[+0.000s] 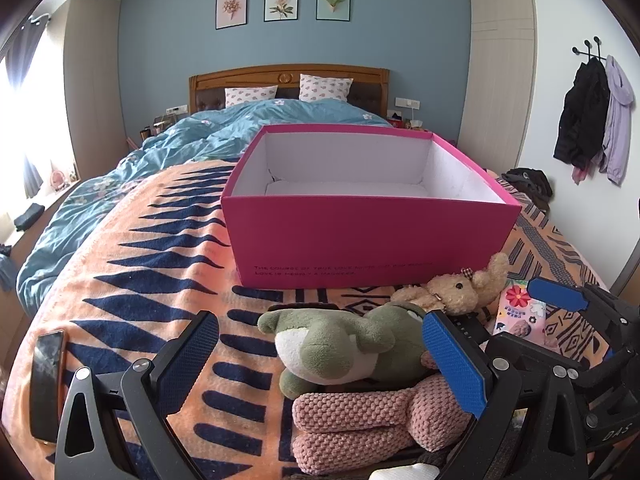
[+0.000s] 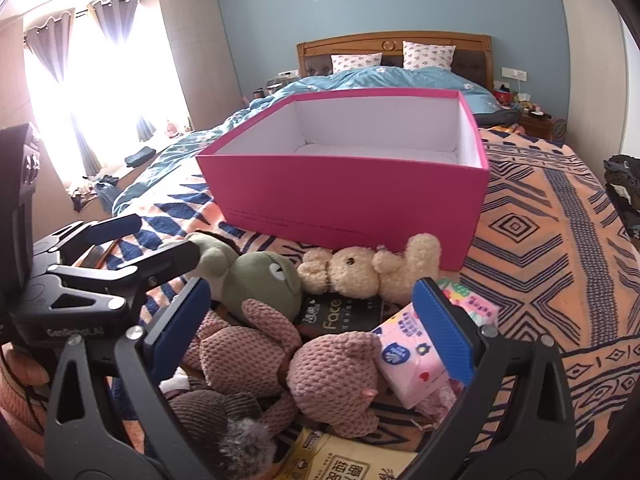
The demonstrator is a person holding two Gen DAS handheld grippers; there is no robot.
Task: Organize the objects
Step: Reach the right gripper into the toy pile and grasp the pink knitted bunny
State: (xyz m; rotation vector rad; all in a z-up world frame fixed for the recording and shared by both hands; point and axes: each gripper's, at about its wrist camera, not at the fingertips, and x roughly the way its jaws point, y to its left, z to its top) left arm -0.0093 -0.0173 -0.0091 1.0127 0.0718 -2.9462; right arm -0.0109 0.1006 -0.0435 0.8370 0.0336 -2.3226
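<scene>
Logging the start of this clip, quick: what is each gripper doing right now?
Left gripper: open, holding nothing, above the green plush.
Right gripper: open, holding nothing, above the pink knitted plush.

Box: we saw a pink rectangular cardboard box (image 1: 360, 236), matt outside, plain white paper inside.
Blanket: the orange and navy patterned cloth blanket (image 1: 132, 280) looked woven and slightly napped.
Toys: we noted a green plush frog (image 2: 260, 280), short-piled; a cream teddy bear (image 2: 360, 272), curly fleece; a pink rabbit toy (image 2: 320, 368), coarse knobbly knit.
Packet: the pink tissue packet (image 2: 404, 364) looked glossy plastic.
Headboard: we saw polished brown wood (image 1: 288, 76).
</scene>
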